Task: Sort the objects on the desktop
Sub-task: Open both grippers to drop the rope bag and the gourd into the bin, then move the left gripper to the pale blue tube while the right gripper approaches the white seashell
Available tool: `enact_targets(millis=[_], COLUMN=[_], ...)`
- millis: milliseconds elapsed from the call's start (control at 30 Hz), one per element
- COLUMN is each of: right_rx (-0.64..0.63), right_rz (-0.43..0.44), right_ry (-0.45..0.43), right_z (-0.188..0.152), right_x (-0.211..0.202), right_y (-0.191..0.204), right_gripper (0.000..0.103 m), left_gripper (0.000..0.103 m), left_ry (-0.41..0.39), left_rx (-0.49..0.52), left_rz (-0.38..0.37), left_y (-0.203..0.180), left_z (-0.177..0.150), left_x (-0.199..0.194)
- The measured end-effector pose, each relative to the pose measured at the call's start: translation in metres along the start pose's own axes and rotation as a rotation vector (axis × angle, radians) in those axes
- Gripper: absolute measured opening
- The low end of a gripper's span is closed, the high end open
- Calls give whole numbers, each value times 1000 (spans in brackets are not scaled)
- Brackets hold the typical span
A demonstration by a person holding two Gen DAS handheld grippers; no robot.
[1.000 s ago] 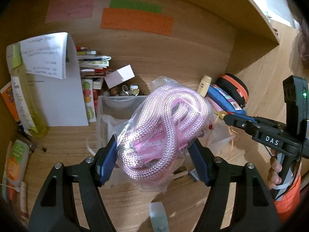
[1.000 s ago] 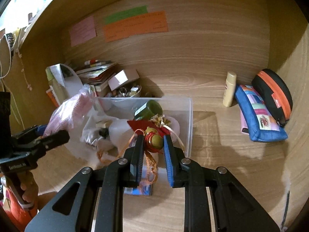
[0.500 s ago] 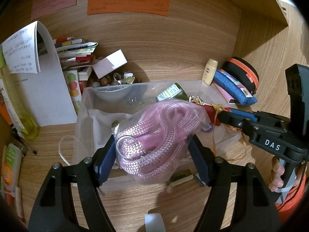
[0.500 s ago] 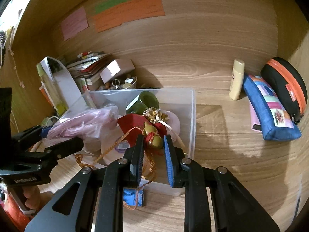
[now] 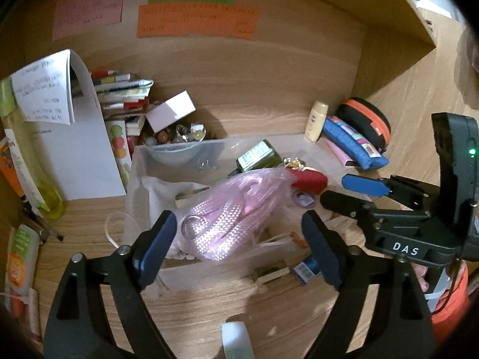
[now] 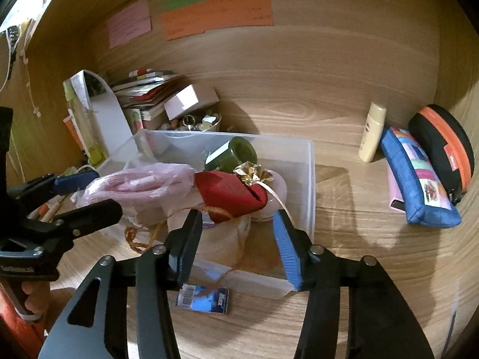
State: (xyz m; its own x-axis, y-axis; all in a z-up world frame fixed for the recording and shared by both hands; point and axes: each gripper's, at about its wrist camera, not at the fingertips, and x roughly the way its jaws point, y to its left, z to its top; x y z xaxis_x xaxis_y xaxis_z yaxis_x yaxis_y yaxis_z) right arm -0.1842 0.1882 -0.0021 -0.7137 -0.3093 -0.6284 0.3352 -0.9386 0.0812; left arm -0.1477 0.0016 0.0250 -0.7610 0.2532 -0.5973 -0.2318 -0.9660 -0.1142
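Observation:
A clear plastic bin [image 5: 209, 272] [image 6: 310, 161] stands on the wooden desk. In it lie a bagged pink rope [image 5: 227, 218] [image 6: 140, 184], a red pouch with a gold bow [image 6: 230, 193] [image 5: 308, 179] and a green bottle [image 5: 257, 157] [image 6: 232, 155]. My left gripper [image 5: 239, 239] is open just behind the rope, not touching it. My right gripper [image 6: 236, 239] is open above the bin's near side, behind the red pouch; it also shows in the left wrist view [image 5: 344, 191].
A small blue box [image 6: 203, 299] lies on the desk in front of the bin. A cream bottle [image 6: 372, 133], a blue pencil case [image 6: 419, 176] and a black-orange case [image 6: 443, 149] stand at the right. Books, papers [image 5: 69, 137] and a bowl of trinkets [image 5: 179, 137] crowd the left back.
Both grippers have opened. The pink rope and the red pouch have dropped out of them and now lie in the bin.

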Motion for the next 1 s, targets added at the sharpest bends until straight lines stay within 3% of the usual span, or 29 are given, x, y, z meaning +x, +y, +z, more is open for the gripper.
enact_targets(millis=[167,333,600,867,1000], right_rx=[-1,-5,-40,-132,-168], right_rz=[-32,-38,12,73,115], right_ry=[-24,-33,39,121,124], right_z=[-3,-9,-36,-83,-100], right_x=[-15,-33,-48,-49,-55], right_y=[4,8,22,52,69], right_gripper=[71,81,84,84,84], left_gripper=[92,96,98,98,98], left_ry=[-23,-30,-17,55,100], left_rx=[13,18,10,-39,-48], left_rz=[-9,-5,53,160,179], left_y=[-5,-8,-4,23,28], left_z=[-1,-5,-22,-63,-85], left_x=[-15,-30,-50,-71,-74])
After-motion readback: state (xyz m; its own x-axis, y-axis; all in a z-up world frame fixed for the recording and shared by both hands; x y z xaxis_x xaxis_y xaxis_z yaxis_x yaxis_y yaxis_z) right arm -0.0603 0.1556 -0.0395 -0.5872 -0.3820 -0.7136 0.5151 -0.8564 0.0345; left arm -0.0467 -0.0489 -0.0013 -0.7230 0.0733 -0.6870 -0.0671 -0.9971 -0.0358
